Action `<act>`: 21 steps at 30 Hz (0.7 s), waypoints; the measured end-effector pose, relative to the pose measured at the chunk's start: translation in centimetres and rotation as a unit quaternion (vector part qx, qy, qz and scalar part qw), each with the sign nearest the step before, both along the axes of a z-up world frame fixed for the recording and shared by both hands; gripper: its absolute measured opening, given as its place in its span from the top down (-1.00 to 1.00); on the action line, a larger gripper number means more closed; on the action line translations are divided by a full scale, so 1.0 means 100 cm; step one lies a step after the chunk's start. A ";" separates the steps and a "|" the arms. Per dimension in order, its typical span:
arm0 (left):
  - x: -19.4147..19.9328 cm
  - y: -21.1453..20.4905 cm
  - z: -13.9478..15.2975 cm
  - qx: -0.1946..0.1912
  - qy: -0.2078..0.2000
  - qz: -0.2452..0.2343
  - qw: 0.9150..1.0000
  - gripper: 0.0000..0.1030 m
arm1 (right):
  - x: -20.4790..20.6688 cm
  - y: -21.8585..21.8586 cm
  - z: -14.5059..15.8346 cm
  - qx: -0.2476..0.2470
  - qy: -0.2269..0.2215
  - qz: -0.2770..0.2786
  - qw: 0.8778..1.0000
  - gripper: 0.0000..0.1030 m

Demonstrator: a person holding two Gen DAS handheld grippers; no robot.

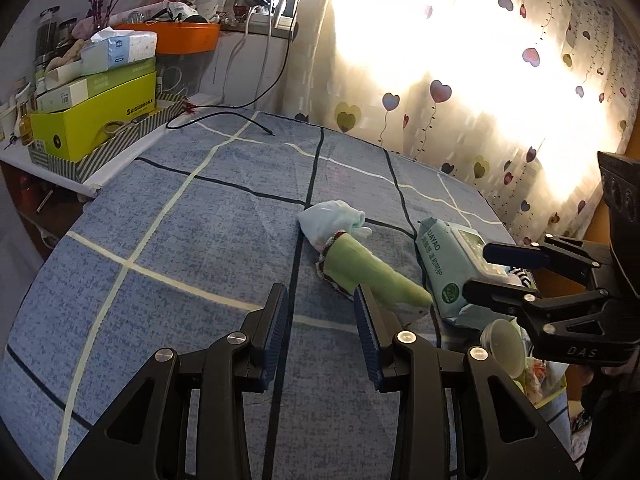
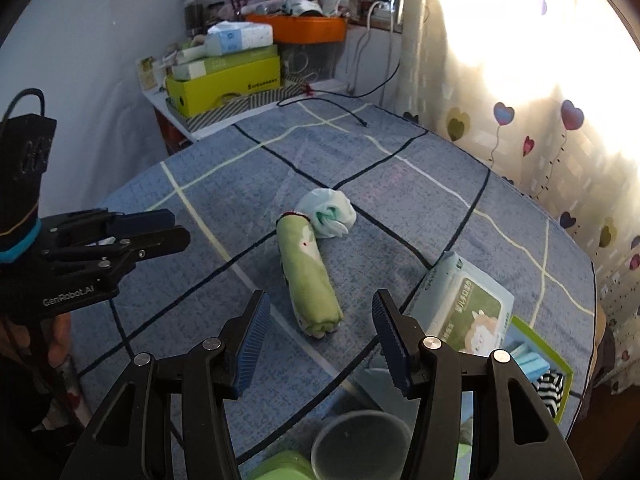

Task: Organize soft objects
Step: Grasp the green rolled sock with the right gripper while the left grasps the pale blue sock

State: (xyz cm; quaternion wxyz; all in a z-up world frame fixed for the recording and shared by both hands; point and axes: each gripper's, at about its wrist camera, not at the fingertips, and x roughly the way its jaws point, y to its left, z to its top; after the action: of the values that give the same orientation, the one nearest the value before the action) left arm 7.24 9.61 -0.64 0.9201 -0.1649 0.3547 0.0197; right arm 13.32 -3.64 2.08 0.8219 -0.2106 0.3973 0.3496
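Observation:
A rolled green cloth (image 1: 372, 272) (image 2: 310, 280) lies on the blue checked bedspread (image 1: 192, 240) (image 2: 400, 208). A balled pale blue cloth (image 1: 332, 220) (image 2: 330, 214) touches its far end. A pack of wet wipes (image 1: 452, 260) (image 2: 460, 300) lies to the right. My left gripper (image 1: 322, 316) is open and empty, just left of the green roll's near end; it also shows in the right wrist view (image 2: 168, 228). My right gripper (image 2: 318, 336) is open and empty, with the roll's near end between its fingers' line; in the left wrist view it (image 1: 480, 268) hovers over the wipes.
A green bin (image 2: 540, 364) holding blue and striped cloths sits at the bed's right edge, a clear plastic cup (image 2: 360, 444) (image 1: 504, 344) near it. A side table with a yellow-green box (image 1: 96, 120) (image 2: 224, 84) and orange basin (image 1: 188, 36) stands beyond. A black cable (image 1: 240, 116) lies on the far bedspread. Heart-patterned curtain (image 1: 480, 80) at right.

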 end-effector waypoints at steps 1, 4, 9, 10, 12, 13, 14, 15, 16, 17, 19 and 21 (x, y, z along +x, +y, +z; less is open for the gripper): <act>0.000 0.002 -0.001 -0.001 0.001 0.002 1.000 0.31 | 0.005 0.008 -0.004 -0.009 0.005 0.011 1.000 -0.03; 0.000 0.009 -0.004 -0.007 0.003 0.007 1.000 0.31 | 0.020 0.029 -0.018 -0.035 0.028 0.028 0.999 -0.03; 0.000 0.016 -0.005 -0.008 0.004 0.013 1.000 0.31 | 0.043 0.052 -0.050 -0.077 0.068 0.040 0.994 -0.02; 0.001 0.016 -0.005 -0.007 0.004 0.013 1.000 0.31 | 0.048 0.056 -0.057 -0.087 0.073 0.038 0.993 -0.02; 0.003 0.016 -0.004 -0.005 0.004 0.013 1.000 0.31 | 0.055 0.059 -0.066 -0.098 0.081 0.034 0.991 0.21; 0.004 0.016 -0.003 -0.003 0.004 0.012 1.000 0.31 | 0.058 0.059 -0.069 -0.099 0.085 0.033 0.991 0.35; 0.005 0.016 -0.002 -0.002 0.004 0.011 1.000 0.31 | 0.059 0.059 -0.071 -0.097 0.090 0.034 0.991 0.54; 0.007 0.016 -0.001 0.000 0.003 0.009 1.000 0.31 | 0.058 0.059 -0.071 -0.094 0.092 0.036 0.991 0.57; 0.009 0.015 0.000 0.002 0.003 0.007 1.000 0.31 | 0.057 0.059 -0.069 -0.091 0.088 0.037 0.991 0.59; 0.011 0.014 0.001 0.004 0.003 0.004 1.000 0.31 | 0.054 0.057 -0.066 -0.088 0.083 0.037 0.992 0.61; 0.016 0.011 0.002 0.005 0.004 -0.003 1.000 0.31 | 0.050 0.051 -0.057 -0.069 0.080 0.037 0.994 0.62; 0.022 0.009 0.004 0.008 0.004 -0.008 1.000 0.31 | 0.044 0.042 -0.045 -0.049 0.069 0.030 0.996 0.62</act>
State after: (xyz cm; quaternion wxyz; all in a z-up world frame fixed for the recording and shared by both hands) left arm 9.39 10.50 -0.24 0.9200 -0.1547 0.3596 0.0158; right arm 17.76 0.54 -2.40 0.7702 -0.2382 0.4633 0.3680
